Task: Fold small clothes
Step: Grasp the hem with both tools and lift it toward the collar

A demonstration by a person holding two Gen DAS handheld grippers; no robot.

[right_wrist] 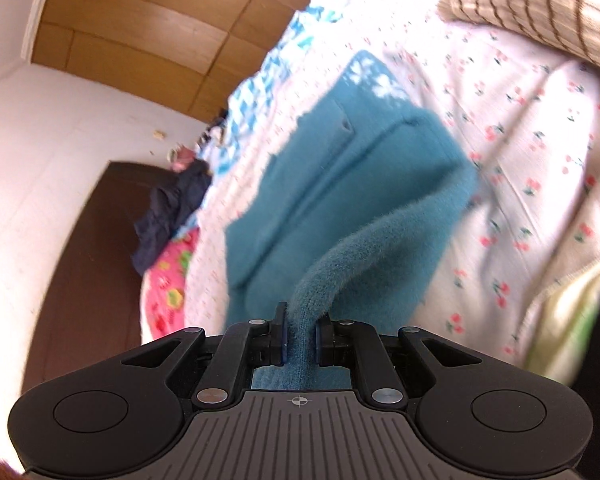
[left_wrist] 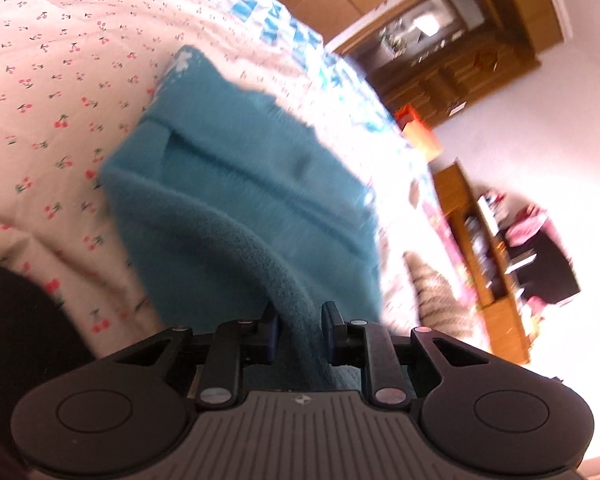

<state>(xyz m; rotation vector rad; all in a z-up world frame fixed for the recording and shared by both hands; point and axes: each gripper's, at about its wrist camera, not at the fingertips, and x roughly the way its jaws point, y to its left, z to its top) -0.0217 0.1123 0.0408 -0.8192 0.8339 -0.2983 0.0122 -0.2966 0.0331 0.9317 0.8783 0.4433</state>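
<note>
Cabinets (left_wrist: 496, 236) and striped cushion (right_wrist: 540, 8) flank cherry-print bedspread (left_wrist: 40, 120) under teal garment (left_wrist: 240, 184).

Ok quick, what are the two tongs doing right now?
Left tongs: closed, pinching the teal garment.
Right tongs: closed, pinching the same teal garment.

Home bedroom. Bed with cherry-print sheet (left_wrist: 52, 92) and striped pillow (right_wrist: 532, 8), wooden wardrobe (right_wrist: 140, 28) on the wall. Cluttered wood shelves (left_wrist: 480, 248) and a cabinet (left_wrist: 452, 52) sit beside the bed.
</note>
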